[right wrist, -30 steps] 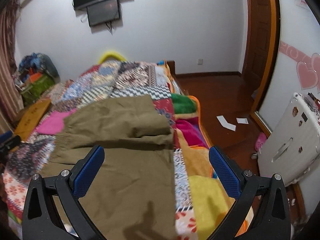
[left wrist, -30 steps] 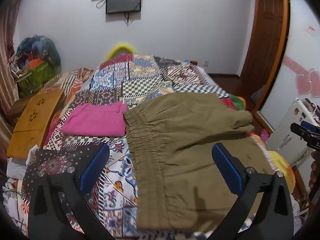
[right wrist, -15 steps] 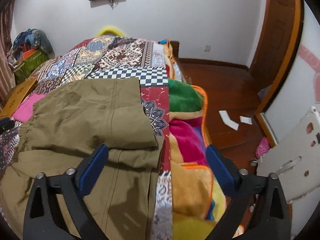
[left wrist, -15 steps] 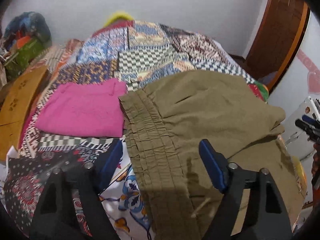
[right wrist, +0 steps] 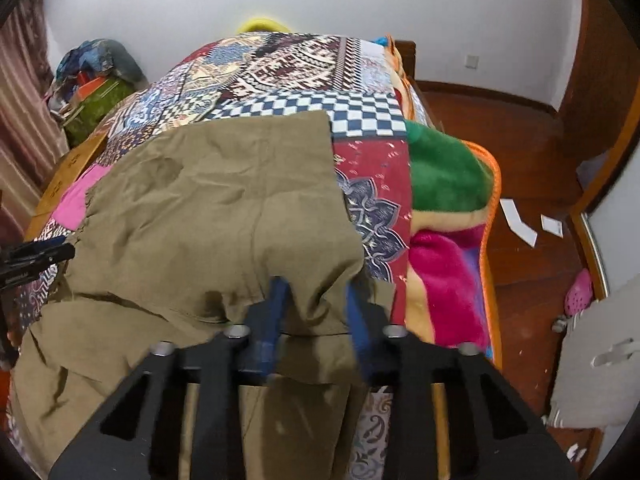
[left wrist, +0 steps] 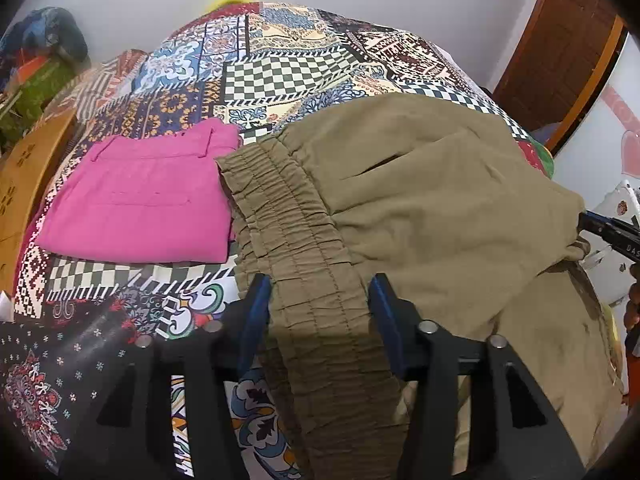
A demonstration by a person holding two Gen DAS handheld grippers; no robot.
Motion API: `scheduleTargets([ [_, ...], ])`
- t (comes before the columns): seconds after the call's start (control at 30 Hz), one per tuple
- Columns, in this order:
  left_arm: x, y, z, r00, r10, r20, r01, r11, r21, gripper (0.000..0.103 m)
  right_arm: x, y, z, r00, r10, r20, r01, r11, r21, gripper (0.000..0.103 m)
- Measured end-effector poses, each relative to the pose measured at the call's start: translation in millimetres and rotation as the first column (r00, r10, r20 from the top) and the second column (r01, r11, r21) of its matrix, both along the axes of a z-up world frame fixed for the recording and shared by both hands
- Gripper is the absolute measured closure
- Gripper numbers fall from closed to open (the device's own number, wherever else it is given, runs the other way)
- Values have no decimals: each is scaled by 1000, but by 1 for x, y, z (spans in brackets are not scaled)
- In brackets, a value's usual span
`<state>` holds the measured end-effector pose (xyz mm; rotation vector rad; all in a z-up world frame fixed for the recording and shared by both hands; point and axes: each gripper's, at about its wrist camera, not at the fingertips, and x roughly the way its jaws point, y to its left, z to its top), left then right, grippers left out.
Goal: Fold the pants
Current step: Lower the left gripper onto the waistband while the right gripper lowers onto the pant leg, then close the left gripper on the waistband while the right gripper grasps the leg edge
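- The near end of the olive pants point(left wrist: 432, 216) runs out of the bottom of both views behind the black gripper bodies, so how far the legs hang over the near edge of the bed point(left wrist: 280, 60) cannot be seen
- In the right wrist view the fabric bunches over the right gripper point(right wrist: 316, 308), and its blue fingers point(right wrist: 276, 304) are partly buried and blurred; whether the pads press the cloth cannot be told for sure
- The left gripper point(left wrist: 320, 308) is narrowed, its blue pads point(left wrist: 256, 308) standing on either side of the gathered elastic waistband point(left wrist: 288, 232), with the band running between them; a small gap shows on each side, so it straddles the band and has not clamped it
- The right gripper is also narrowed, fingers on either side of a raised fold at the near right edge of the folded-over leg point(right wrist: 240, 200); the cloth lies between them
- The olive pants lie across the near half of the patchwork bedspread, waistband to the left, one leg folded over on top of the other
- A folded pink garment point(left wrist: 140, 204) lies just left of the waistband, its right edge touching or almost touching it
- At the right edge of the left wrist view the tip of the other gripper shows, cut off
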<state>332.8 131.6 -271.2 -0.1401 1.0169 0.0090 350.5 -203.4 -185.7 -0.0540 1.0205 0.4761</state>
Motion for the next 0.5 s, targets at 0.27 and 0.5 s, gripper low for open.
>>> scheduleTargets([
  [0.27, 5, 3, -4, 999, 36, -16, -35, 997, 66, 73, 4, 12, 16, 995, 8, 98, 0, 997, -80, 92],
  [0.5, 11, 7, -17, 998, 39, -40, -36, 997, 72, 76, 15, 7, 1, 993, -45, 108, 67, 975, -211, 96],
])
